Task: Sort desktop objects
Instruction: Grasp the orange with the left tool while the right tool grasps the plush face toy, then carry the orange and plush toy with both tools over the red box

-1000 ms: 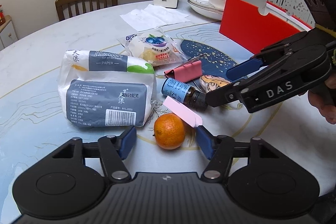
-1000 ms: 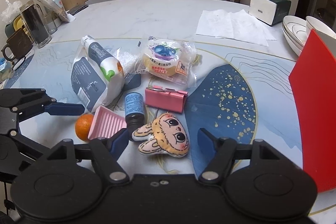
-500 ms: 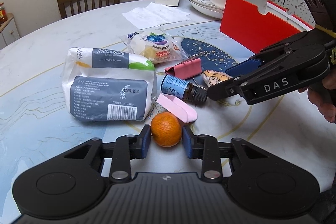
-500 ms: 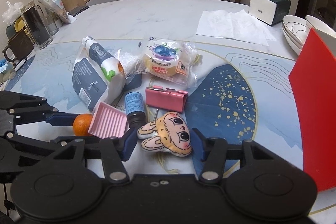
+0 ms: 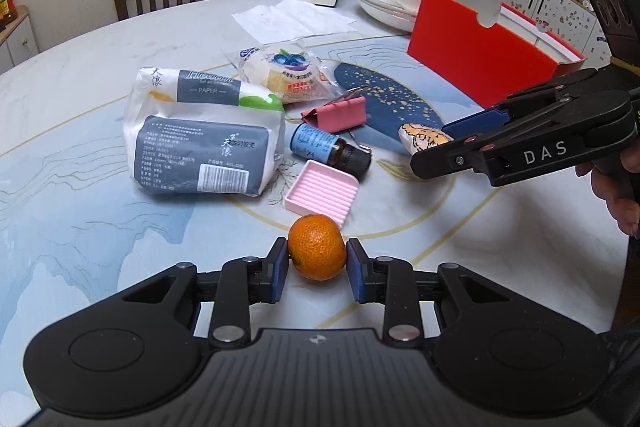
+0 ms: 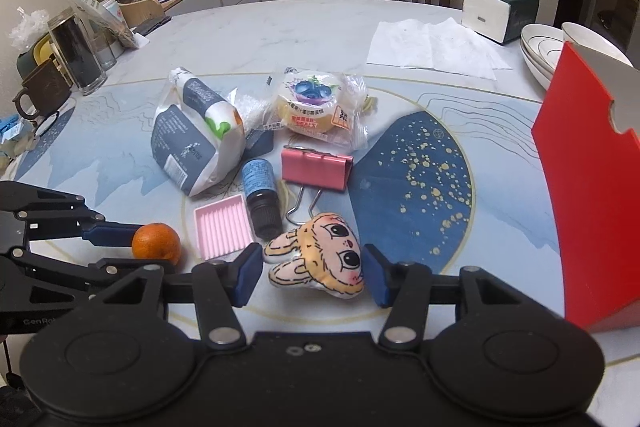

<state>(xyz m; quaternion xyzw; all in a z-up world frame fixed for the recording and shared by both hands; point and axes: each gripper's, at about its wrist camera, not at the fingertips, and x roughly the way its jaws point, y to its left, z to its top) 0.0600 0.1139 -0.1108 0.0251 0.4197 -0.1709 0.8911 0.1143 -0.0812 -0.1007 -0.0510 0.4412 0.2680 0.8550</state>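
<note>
Fingers of the left gripper point(image 5: 317, 264) clench the orange point(image 5: 317, 253) near the table's point(image 5: 80, 211) front edge, while the right gripper point(image 6: 313, 275), released, straddles the plush point(image 6: 320, 257) lying crosswise between its pads, with the red box point(image 6: 592, 195) far right.

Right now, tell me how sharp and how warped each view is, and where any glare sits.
Left wrist view: sharp on the orange and tissue pack; strong fisheye bend, the table rim curving; soft sheen on the marble top, no hard glare. Right wrist view: sharp on the plush; same barrel warp with dark corners; light glints off the snack wrapper.
</note>
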